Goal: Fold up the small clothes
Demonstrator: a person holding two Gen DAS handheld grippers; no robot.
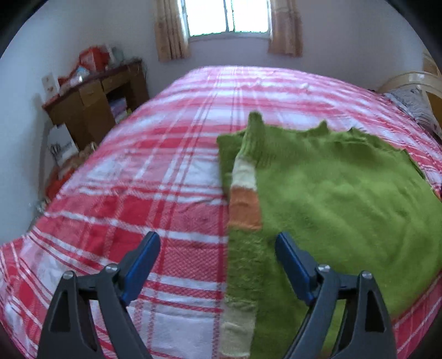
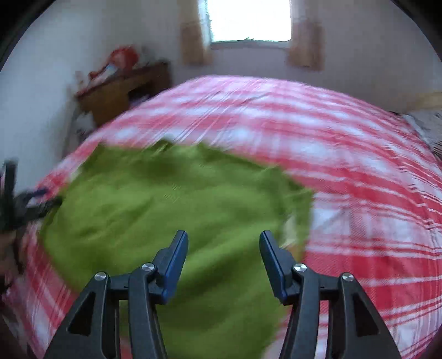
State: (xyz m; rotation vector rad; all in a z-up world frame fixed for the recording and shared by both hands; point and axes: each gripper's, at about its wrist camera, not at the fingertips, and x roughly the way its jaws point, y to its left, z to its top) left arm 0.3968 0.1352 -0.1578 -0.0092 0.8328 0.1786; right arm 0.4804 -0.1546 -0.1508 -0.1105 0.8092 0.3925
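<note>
A green knitted sweater (image 1: pixel 337 198) lies flat on the red and white plaid bed (image 1: pixel 138 176). One sleeve (image 1: pixel 244 204), with cream and orange bands, is folded along the sweater's left edge. My left gripper (image 1: pixel 218 243) is open and empty, hovering above that sleeve edge. In the right wrist view the sweater (image 2: pixel 165 204) is blurred by motion. My right gripper (image 2: pixel 223 243) is open and empty above the sweater's near right part. The left gripper shows as a dark blurred shape (image 2: pixel 25 204) at the left edge of that view.
A wooden desk (image 1: pixel 94 96) with clutter stands left of the bed under the wall. A window with curtains (image 1: pixel 229 19) is behind the bed. A headboard and patterned pillow (image 1: pixel 414 102) are at the right. Bags lie on the floor at left.
</note>
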